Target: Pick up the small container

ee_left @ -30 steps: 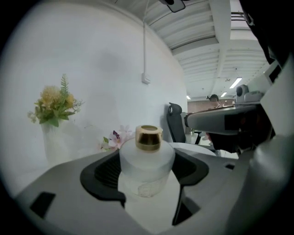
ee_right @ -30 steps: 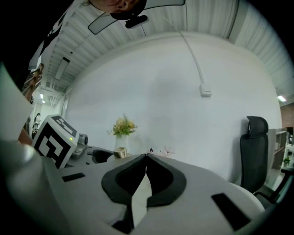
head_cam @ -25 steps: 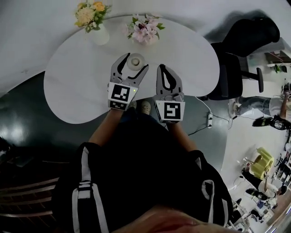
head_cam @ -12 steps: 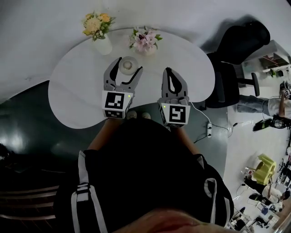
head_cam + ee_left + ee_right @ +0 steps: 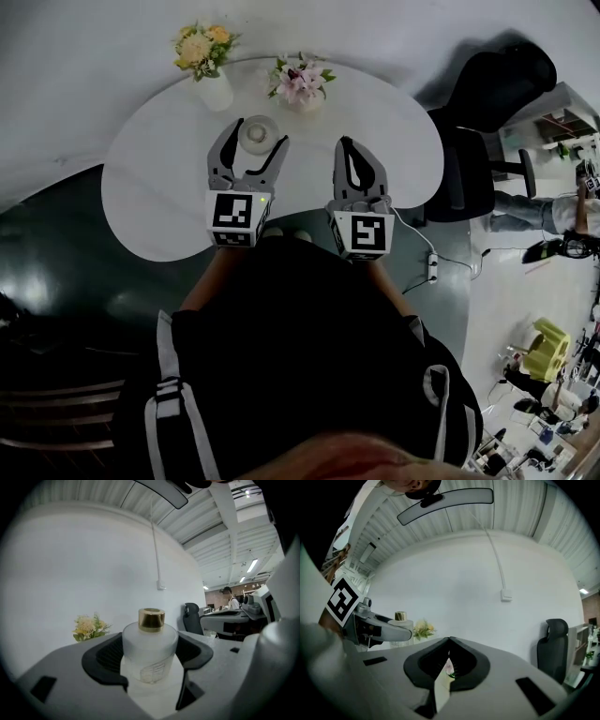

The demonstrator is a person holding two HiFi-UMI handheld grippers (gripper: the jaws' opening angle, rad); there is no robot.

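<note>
1 small container (image 5: 150, 641), frosted with a gold cap, sits clamped between the left gripper's (image 5: 247, 141) 2 jaws over the 1 white table (image 5: 150, 187). The right gripper's (image 5: 349, 150) jaws meet, empty. 2 flower vases (image 5: 208, 56) stand beyond.

Seen from above, the left tongs (image 5: 254, 141) hold the small container (image 5: 255, 131), round and pale, between their jaws over the white counter (image 5: 150, 183). It is perhaps lifted, but this is hard to judge. The right tongs (image 5: 343, 145) are closed beside them. Behind stand a vase of yellow flowers (image 5: 210, 70) and pink flowers (image 5: 298, 81). A black office chair (image 5: 473, 141) is at the right.
</note>
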